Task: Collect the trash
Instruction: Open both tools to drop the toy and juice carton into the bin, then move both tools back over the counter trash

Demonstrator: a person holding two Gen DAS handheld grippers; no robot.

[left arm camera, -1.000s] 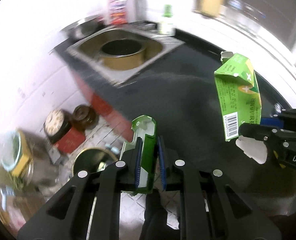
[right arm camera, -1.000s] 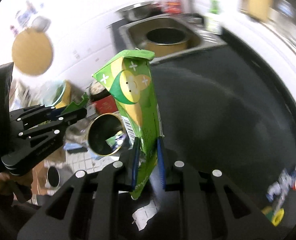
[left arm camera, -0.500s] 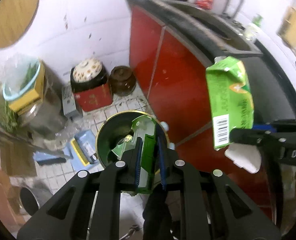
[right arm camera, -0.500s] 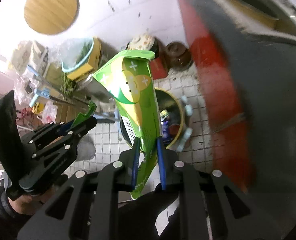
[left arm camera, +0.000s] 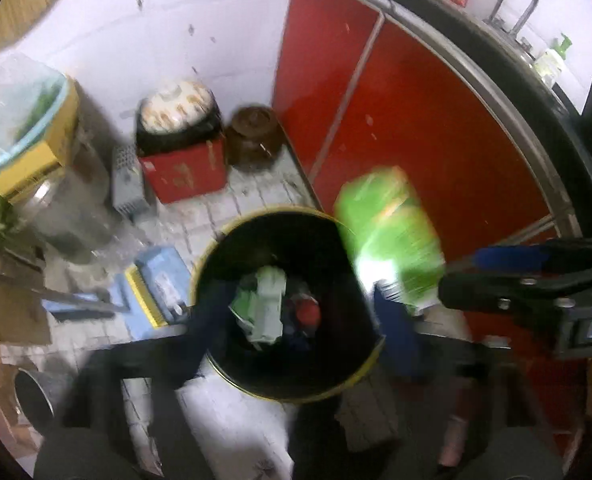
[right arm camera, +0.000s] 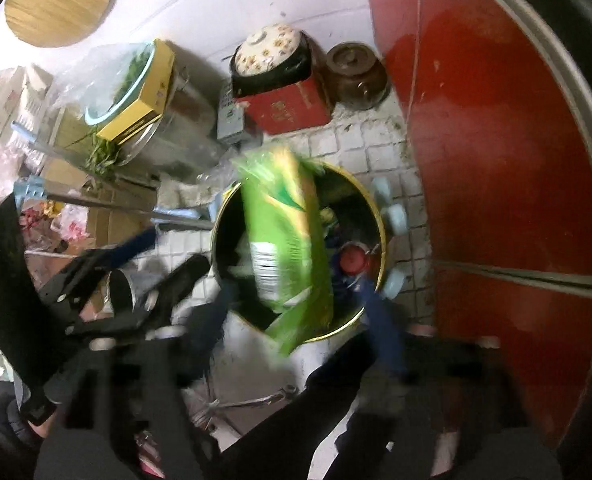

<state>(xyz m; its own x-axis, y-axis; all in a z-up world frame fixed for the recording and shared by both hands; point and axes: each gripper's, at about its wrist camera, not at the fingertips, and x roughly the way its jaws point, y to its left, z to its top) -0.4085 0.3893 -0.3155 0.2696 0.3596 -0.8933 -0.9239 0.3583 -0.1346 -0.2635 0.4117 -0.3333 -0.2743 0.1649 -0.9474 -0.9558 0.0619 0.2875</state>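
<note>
Both hands dropped from desk to floor bin (left arm camera: 231, 376); both jaws opening, green carton (right arm camera: 287, 240) & small carton (left arm camera: 265, 304) released, falling in.

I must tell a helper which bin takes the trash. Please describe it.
Start at the red cabinet. On the tiled floor beside its doors stands the round bin. Its yellow rim and black inside, already holding trash, set it apart from the brown jar and red box behind.

Nothing legible anywhere. Only a blurred barcode on the green carton (right arm camera: 283, 240). Print on the yellow box (right arm camera: 143, 92) too smeared to read.
</note>
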